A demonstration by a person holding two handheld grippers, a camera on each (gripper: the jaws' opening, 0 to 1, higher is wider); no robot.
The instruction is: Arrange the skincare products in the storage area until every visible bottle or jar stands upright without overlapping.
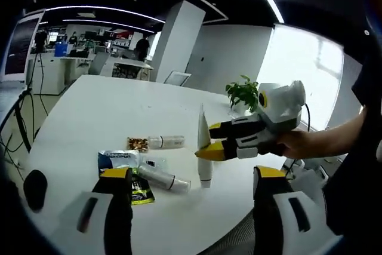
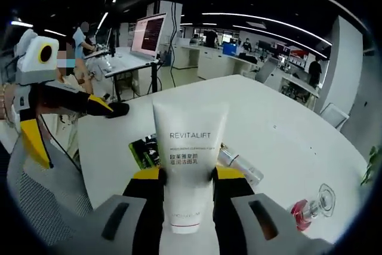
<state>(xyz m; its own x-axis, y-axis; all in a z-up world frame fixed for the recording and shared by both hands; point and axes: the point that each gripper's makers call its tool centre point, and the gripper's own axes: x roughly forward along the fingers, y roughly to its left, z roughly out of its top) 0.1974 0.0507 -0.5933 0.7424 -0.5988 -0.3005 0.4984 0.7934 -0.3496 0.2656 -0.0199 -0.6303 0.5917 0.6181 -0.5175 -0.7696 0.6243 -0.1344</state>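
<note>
Standing upright on the white table (image 1: 89, 106), a white tube (image 2: 188, 165) is squeezed between the right gripper (image 2: 186, 177) jaws. The left gripper (image 1: 191, 192) jaws are wide apart, holding nothing. Two bottles (image 1: 164, 178) lie flat beside the tube.

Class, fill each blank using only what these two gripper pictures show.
1. The right gripper is shut on a white ____.
2. The word printed on the tube is ____.
3. The clear bottle on the table is lying on its ____.
4. The left gripper is ____.

Missing words: tube; REVITALIFT; side; open
</note>
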